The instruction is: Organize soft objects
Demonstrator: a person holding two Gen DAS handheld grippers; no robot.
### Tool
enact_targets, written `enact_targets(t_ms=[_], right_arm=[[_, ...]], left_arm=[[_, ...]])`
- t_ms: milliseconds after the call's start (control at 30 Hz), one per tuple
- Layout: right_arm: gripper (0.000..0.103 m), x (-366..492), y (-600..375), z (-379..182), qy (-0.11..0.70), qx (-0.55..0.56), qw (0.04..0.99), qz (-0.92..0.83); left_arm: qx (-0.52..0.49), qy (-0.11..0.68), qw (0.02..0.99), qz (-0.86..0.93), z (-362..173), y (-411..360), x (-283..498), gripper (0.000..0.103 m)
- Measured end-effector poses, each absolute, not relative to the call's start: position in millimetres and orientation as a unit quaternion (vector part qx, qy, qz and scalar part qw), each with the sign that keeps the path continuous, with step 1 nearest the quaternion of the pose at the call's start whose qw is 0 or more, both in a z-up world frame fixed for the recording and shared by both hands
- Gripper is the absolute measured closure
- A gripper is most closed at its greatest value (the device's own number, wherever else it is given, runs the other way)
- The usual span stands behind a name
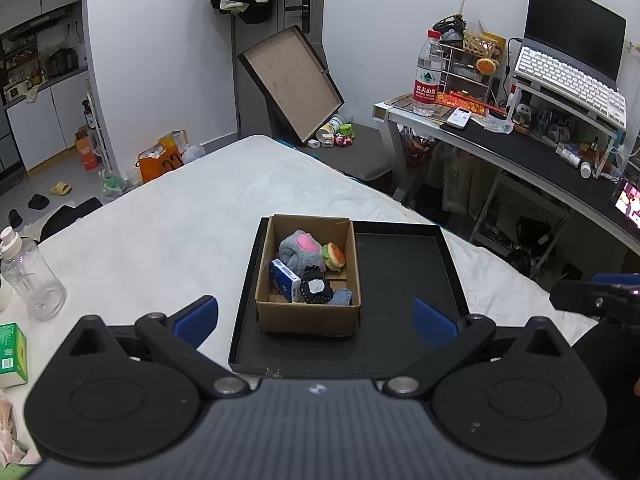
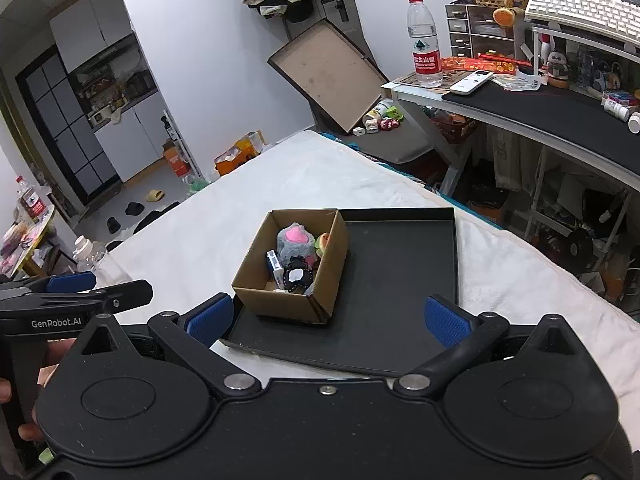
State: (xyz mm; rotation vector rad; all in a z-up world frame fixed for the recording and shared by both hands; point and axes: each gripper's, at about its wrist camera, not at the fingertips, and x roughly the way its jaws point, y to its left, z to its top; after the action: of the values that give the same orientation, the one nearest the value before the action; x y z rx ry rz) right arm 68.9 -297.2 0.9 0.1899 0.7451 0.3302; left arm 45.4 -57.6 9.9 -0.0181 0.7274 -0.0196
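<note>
A cardboard box (image 1: 306, 314) (image 2: 280, 304) stands in the left part of a black tray (image 1: 400, 280) (image 2: 400, 272) on the white bed. In it lie a grey and pink plush (image 1: 298, 250) (image 2: 294, 240), a toy burger (image 1: 334, 257) (image 2: 323, 242), a blue and white pack (image 1: 285, 286) (image 2: 275, 265), a black soft item with a white patch (image 1: 316, 289) (image 2: 297, 277) and a blue cloth (image 1: 342, 297). My left gripper (image 1: 316, 322) is open and empty, just before the box. My right gripper (image 2: 328, 320) is open and empty over the tray's near edge.
A clear bottle (image 1: 28, 276) and a green carton (image 1: 12, 354) stand at the left on the bed. A desk (image 1: 520, 148) with a water bottle (image 1: 428, 74), a laptop and clutter stands at the right. A brown board (image 1: 290, 80) leans on the far wall.
</note>
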Motion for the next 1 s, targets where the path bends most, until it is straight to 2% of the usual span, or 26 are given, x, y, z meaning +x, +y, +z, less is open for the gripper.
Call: enact_targets(t_ms=[1000], right_arm=[[0.0, 71.1, -297.2, -4.2, 0.362, 0.095, 0.912, 0.168]], left_arm=[[-0.007, 0.367, 0.93, -0.012, -0.1, -57.8, 49.8, 0.0]])
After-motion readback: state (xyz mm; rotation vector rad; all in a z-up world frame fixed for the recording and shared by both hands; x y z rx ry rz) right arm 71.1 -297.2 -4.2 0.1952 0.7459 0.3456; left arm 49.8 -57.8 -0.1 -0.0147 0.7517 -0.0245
